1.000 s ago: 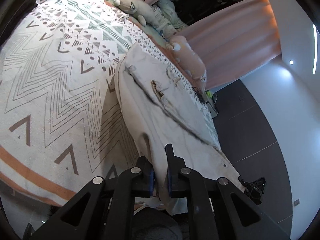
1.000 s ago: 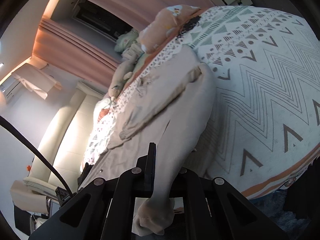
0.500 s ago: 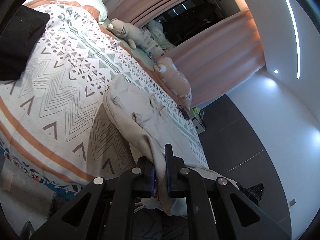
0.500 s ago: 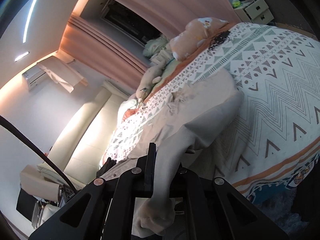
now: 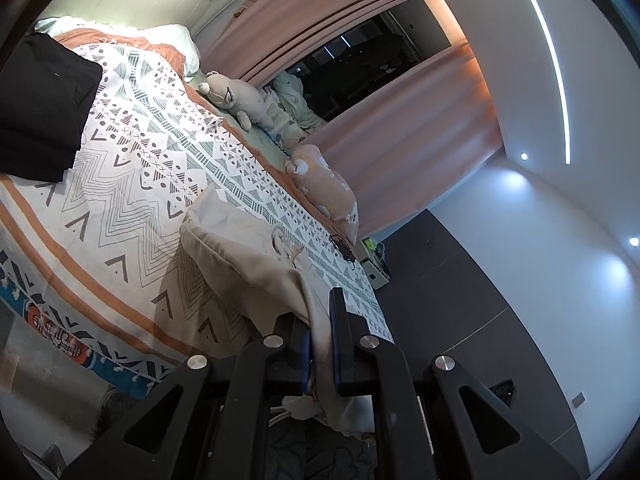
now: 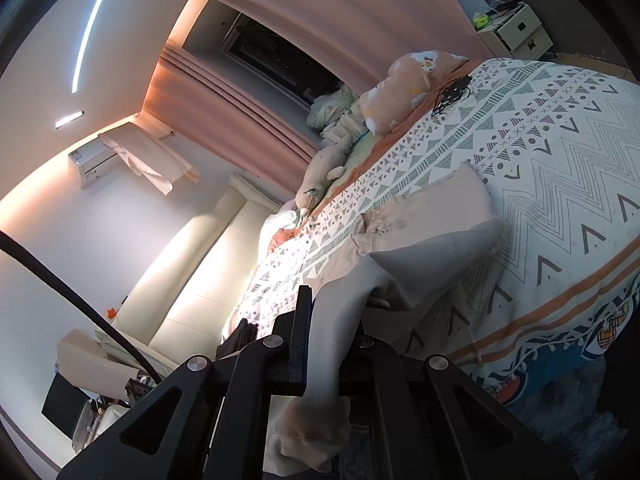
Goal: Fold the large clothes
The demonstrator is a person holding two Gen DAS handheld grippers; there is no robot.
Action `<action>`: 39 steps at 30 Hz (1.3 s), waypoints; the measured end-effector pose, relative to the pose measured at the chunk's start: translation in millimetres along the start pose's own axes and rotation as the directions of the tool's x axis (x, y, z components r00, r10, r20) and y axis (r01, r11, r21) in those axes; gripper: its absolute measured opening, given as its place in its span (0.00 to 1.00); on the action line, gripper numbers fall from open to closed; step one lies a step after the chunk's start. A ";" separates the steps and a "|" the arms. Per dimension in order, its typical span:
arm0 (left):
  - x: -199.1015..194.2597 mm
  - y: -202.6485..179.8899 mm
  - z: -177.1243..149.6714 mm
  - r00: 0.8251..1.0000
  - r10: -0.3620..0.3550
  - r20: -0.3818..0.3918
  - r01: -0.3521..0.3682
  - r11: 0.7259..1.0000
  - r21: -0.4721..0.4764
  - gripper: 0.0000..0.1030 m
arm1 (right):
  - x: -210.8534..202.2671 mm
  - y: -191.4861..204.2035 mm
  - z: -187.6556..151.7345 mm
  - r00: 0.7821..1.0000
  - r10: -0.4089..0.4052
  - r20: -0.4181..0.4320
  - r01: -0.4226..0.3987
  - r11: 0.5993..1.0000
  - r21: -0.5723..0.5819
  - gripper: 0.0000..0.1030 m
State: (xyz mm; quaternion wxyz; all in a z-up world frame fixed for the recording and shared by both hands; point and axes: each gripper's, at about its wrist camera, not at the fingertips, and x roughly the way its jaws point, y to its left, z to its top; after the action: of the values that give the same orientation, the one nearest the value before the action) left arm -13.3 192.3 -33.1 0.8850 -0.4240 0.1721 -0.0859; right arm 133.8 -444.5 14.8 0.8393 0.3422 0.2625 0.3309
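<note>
Garment: beige trousers, lower centre of the left view, part lying on the bed, part lifted off toward me. In the right view the trousers sit mid-frame with one leg running down into my grip.
Left gripper: jaws nearly closed, clamped on a thin edge of the cloth; a tail hangs below them.
Right gripper: jaws pinched together on a trouser leg; the hem end bunches below them at bottom centre.
Step in hand (my judgement): carrying both held ends over the bed to lay the trousers in half.
How to do it well: keep both grips level with each other so the held edge stays straight; hold mild tension between them so no crease is trapped; let the part on the bed stay flat as the anchor.
Alignment: aim the held ends at the waistband, upper part of the cloth, edges matching.
Risk: the left hold is on a narrow edge and could slip if I tug.
Obstacles: black clothing upper left, plush toys along the far side; well apart from the trousers.
</note>
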 end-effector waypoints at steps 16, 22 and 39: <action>71.0 -23.5 76.6 0.999 0.036 0.022 -0.037 0.998 0.045 0.10 | 54.5 -12.5 73.3 0.999 -0.016 0.042 0.015 1.000 0.013 0.03; 114.6 -24.5 112.2 0.997 0.071 0.013 -0.071 0.996 0.045 0.09 | 100.5 -12.1 111.7 0.999 -0.040 0.034 0.040 0.999 -0.009 0.03; 265.6 23.7 162.5 0.978 0.183 -0.102 -0.179 0.983 0.041 0.09 | 225.2 -56.5 180.6 0.985 -0.166 -0.039 0.167 0.986 0.018 0.03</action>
State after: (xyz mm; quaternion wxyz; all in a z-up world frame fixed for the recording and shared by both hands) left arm 294.1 245.1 -18.7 0.8854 -0.3875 0.2548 -0.0298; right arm 420.4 -382.2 37.7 0.8554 0.3215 0.3094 0.2630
